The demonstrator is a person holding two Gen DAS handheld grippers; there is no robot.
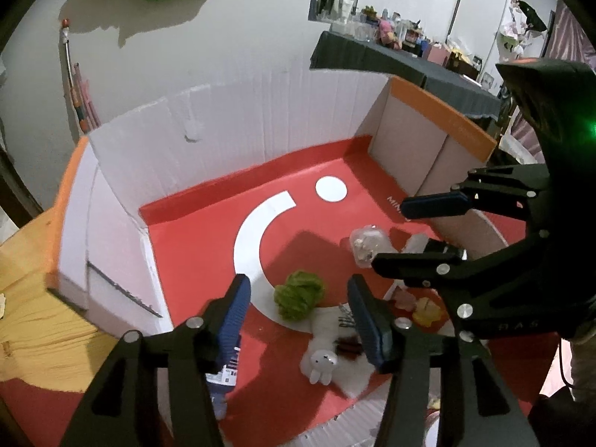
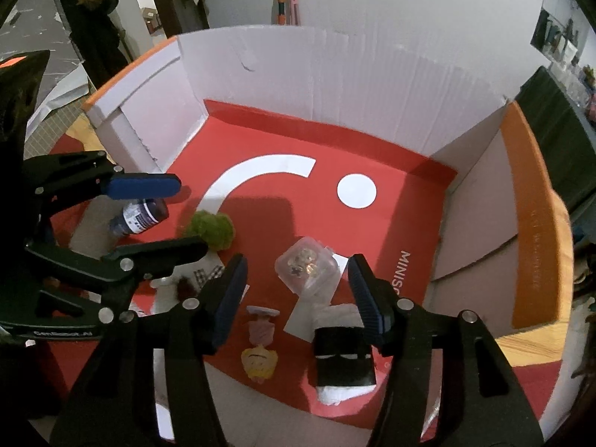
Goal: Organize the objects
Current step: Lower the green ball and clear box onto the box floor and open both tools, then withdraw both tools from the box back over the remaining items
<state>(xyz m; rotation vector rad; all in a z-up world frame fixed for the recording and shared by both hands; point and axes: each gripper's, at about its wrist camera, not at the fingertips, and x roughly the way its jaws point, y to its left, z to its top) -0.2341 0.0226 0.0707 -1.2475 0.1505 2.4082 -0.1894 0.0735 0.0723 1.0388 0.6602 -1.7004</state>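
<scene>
A cardboard box with a red floor (image 1: 208,231) (image 2: 402,201) holds small objects. Both grippers hover open and empty above it. My left gripper (image 1: 298,309) is over a green fuzzy ball (image 1: 298,294) (image 2: 212,229) and a white rabbit toy (image 1: 322,365); a small labelled bottle (image 1: 225,376) (image 2: 139,216) lies under its left finger. My right gripper (image 2: 298,298) (image 1: 417,231) is over a clear plastic case (image 2: 307,266) (image 1: 367,244), a black and white roll (image 2: 342,361), a yellow-haired figure (image 2: 259,363) (image 1: 426,311) and a pink piece (image 2: 262,326).
The box has tall white walls (image 1: 238,119) and orange-edged flaps (image 2: 532,223). It stands on a wooden table (image 1: 33,298). A cluttered dark-clothed table (image 1: 402,59) stands behind at the right. A dark hair clip (image 1: 348,346) lies by the rabbit toy.
</scene>
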